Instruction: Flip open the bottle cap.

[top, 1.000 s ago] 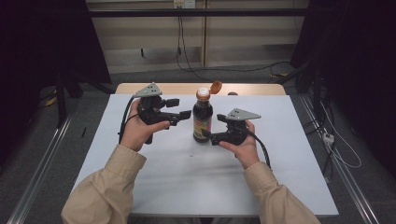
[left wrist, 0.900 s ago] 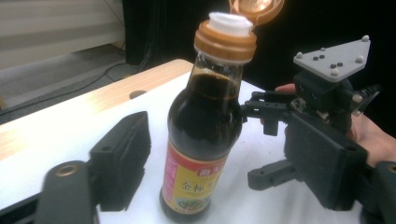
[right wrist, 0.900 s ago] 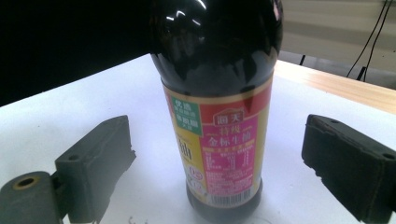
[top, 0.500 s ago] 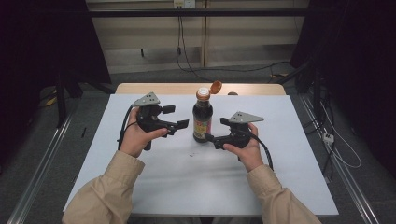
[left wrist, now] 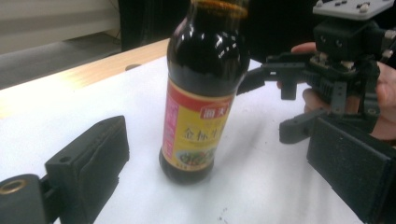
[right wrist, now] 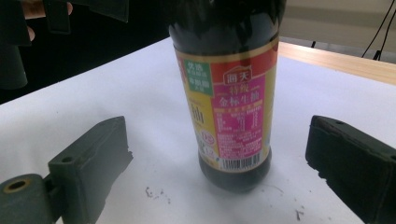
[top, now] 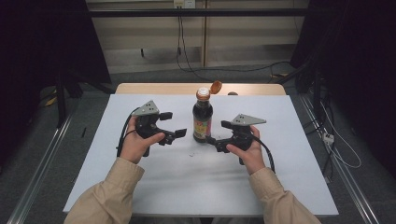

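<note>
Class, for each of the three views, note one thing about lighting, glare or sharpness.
High view: the table is evenly lit, the room around it dark. Left gripper view: bright glare spots on the bottle, everything slightly soft. Right gripper view: the bottle's label is fairly sharp, its top cut off.

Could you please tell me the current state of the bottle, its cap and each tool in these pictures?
Soy sauce bottle: upright on the table, free of both tools.
Flip cap: open, hinged back.
Left tool: open, just left of the bottle, not touching.
Right tool: open, jaws either side of the bottle's base, not closed on it.
</note>
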The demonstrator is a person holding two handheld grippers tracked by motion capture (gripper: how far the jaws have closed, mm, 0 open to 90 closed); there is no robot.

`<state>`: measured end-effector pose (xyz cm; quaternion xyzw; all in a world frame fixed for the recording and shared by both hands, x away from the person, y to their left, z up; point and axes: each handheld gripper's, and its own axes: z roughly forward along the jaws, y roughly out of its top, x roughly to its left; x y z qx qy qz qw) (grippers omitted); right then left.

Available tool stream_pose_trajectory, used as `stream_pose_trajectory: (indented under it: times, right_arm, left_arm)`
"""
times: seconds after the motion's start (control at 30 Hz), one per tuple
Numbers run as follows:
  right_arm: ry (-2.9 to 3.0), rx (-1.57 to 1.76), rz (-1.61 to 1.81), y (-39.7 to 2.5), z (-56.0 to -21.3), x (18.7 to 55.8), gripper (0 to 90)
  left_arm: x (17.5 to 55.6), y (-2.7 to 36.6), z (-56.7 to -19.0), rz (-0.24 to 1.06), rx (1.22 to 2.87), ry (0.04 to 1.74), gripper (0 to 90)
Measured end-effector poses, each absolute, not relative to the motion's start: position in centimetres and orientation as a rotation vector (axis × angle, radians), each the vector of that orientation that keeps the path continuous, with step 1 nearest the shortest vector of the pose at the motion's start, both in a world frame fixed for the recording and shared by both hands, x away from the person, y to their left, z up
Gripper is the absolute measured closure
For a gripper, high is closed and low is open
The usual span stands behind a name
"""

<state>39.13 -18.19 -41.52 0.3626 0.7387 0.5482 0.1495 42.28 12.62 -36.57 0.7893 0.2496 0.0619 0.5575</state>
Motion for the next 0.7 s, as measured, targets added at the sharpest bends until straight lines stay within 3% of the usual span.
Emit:
stream_pose_trajectory:
  times: [0.7]
  right_arm:
    - [2.166, 1.025, 1.568, -19.6, -42.1, 37.6, 3.9]
  left_arm:
    - [40.6, 14.3, -38.4, 0.156, 1.863, 0.583, 3.2]
